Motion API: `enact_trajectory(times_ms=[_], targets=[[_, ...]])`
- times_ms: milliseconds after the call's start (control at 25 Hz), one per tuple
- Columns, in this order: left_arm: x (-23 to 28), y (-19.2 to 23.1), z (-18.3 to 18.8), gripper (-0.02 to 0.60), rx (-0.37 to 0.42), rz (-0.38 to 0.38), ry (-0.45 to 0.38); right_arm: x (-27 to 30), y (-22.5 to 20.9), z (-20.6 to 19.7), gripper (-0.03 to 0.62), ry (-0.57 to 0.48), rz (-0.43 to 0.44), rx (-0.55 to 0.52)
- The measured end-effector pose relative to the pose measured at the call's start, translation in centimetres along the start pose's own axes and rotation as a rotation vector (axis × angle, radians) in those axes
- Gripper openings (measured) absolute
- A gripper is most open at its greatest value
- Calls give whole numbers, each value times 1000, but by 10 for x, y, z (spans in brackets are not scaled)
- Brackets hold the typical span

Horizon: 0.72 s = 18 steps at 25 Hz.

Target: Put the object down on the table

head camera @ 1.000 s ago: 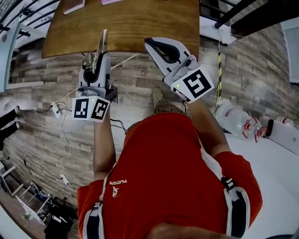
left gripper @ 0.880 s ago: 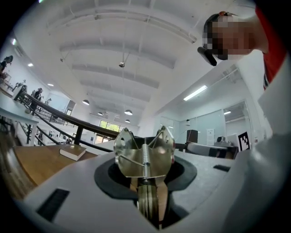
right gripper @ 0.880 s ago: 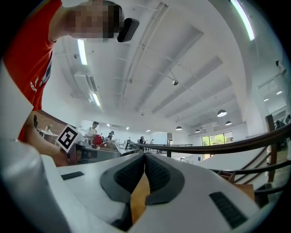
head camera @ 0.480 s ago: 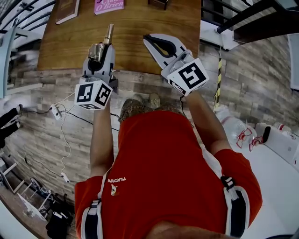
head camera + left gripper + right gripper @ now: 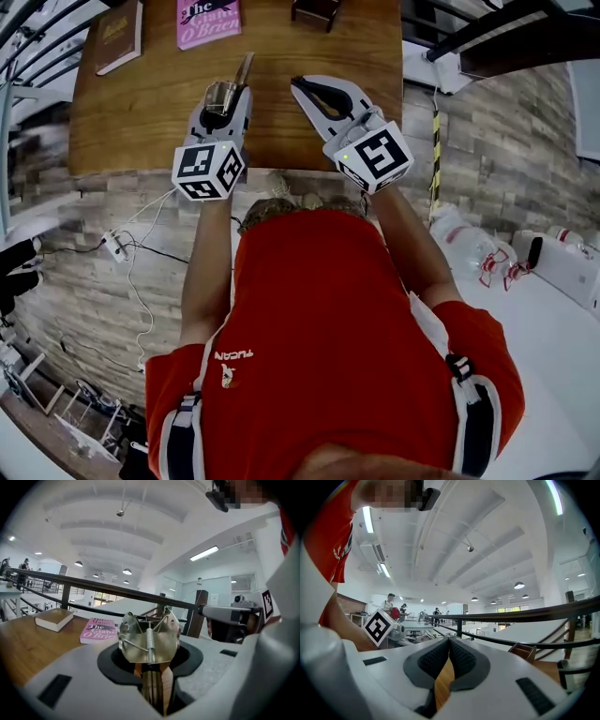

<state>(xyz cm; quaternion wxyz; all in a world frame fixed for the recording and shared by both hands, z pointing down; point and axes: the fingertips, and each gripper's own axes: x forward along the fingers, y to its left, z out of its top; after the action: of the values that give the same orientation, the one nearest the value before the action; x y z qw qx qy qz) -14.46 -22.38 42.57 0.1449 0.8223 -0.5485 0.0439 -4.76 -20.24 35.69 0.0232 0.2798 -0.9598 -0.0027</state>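
Note:
My left gripper (image 5: 228, 94) is shut on a flat wooden piece carrying a brass-coloured metal plate and a coil spring, much like a mousetrap (image 5: 243, 69). It holds this piece above the near part of the wooden table (image 5: 141, 103). In the left gripper view the mousetrap (image 5: 148, 639) stands upright between the jaws of the left gripper (image 5: 152, 672), with its wooden base clamped. The right gripper (image 5: 300, 87) hovers just to the right over the table. Its jaws are pressed together with nothing in them, as the right gripper view confirms for the right gripper (image 5: 449, 640).
A pink book (image 5: 208, 21) and a brown book (image 5: 119, 36) lie at the table's far side, with a dark wooden object (image 5: 314, 11) further right. Behind the table runs a black railing (image 5: 117, 588). Cables (image 5: 131, 244) trail on the floor at the left.
Both grippers have moved forward from the table's near edge to over the tabletop, the left one also shifting right. The books have come into view. The grip is unchanged.

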Motion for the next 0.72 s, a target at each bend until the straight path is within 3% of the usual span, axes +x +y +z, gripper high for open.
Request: enact_trajectory(times_ms=[360,720], targets=[[52,17,-51,147,8,-75,197,21,-14,-26,25,80,-85,6],[89,14,-92,149,26,-78,379,23,-40,-40,25,114,-73,20]])
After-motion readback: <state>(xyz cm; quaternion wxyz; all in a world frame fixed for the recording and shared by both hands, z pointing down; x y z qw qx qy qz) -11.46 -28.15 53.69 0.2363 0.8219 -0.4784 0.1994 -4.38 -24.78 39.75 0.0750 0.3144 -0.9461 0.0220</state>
